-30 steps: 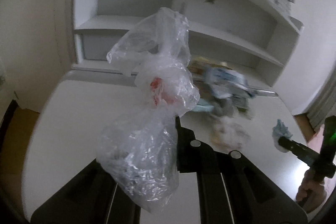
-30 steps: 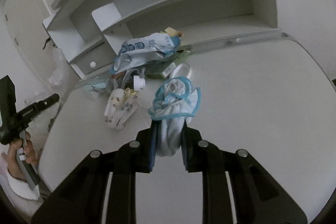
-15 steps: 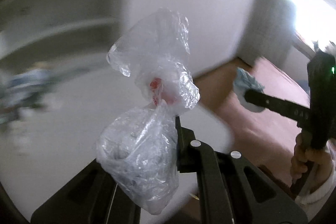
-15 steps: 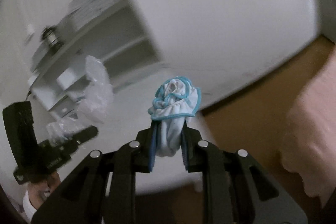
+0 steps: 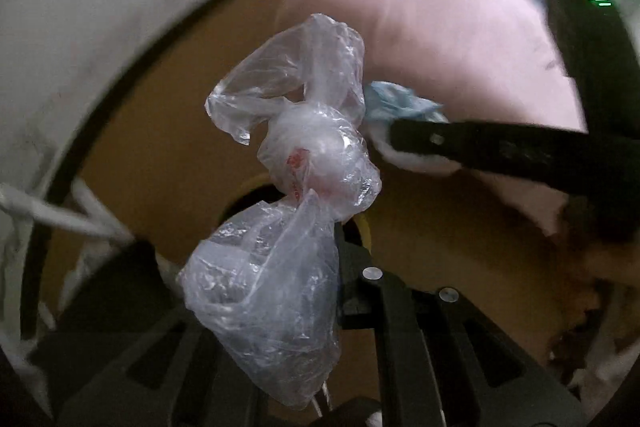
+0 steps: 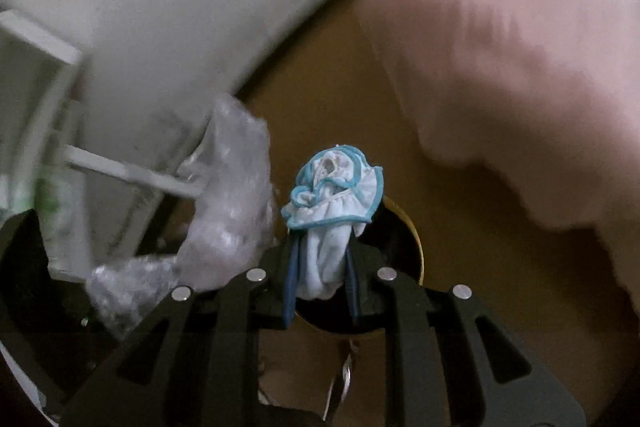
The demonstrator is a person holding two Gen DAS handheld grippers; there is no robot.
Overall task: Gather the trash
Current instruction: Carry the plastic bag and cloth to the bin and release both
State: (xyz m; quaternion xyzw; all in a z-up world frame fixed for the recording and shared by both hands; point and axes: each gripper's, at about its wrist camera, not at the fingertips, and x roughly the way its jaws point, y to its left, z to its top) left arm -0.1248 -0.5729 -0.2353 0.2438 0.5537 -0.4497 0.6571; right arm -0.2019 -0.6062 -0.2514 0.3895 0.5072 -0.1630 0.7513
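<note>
My left gripper (image 5: 320,255) is shut on a crumpled clear plastic bag (image 5: 296,163) with a red-printed lump inside. It also shows in the right wrist view (image 6: 228,203), left of my right gripper. My right gripper (image 6: 320,259) is shut on a white cloth with blue trim (image 6: 332,195). That cloth also shows in the left wrist view (image 5: 400,107), held by the black right gripper (image 5: 500,147). Both grippers hang over a dark round bin opening with a yellow rim (image 6: 412,243), seen too in the left wrist view (image 5: 248,195), on a brown floor.
A white desk edge (image 5: 80,27) curves along the upper left, also in the right wrist view (image 6: 180,7). A pink clothed leg (image 6: 520,67) fills the upper right. White frame bars (image 6: 120,167) stand at the left. Brown floor (image 5: 160,147) lies below.
Both grippers have swung away from the desk and shelves and turned down toward the floor and the round bin. Each keeps its hold: bag in the left, cloth in the right.
</note>
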